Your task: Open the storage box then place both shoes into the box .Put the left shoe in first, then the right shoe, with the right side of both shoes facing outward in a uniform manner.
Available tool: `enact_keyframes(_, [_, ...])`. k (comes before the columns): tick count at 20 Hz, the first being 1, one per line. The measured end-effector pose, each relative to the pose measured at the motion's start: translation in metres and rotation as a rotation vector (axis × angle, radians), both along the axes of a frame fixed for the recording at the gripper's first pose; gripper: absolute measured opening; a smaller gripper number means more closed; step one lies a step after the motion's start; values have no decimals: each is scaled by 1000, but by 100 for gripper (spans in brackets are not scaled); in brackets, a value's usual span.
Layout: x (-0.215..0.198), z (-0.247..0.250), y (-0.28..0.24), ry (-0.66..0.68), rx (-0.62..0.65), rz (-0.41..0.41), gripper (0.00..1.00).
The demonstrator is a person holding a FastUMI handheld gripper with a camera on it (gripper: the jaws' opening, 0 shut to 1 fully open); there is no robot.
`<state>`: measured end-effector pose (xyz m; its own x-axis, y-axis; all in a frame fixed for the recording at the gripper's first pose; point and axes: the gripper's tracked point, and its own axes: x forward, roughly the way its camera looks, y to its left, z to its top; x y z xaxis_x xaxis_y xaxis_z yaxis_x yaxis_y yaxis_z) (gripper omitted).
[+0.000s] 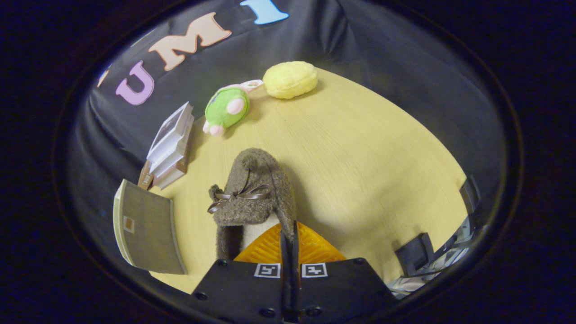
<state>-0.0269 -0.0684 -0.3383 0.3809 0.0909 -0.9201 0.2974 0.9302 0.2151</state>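
A brown fuzzy shoe (252, 193) with a small ribbon bow sits just ahead of my gripper (289, 240), its toe pointing away over the wooden table (360, 171). My fingers are pressed together on the right rim of the shoe's opening, so the gripper is shut on it. The shoe casts a shadow on the table to its right and looks lifted off it. To the left of the shoe stands the storage box (146, 231), showing a grey face with a pale rim. I cannot tell from here whether it is open.
A stack of books (171, 146) leans by the wall beyond the box. A green plush toy (227, 108) and a yellow plush (290, 79) lie at the table's far edge. Dark equipment (418, 256) sits off the table's near right corner.
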Motion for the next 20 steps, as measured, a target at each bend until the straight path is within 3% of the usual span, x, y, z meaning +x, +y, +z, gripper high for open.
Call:
enact_keyframes(8, [-7,56,101,-61,59,-7,4])
enact_keyframes(20, [17,152,313,-223,217,160,3])
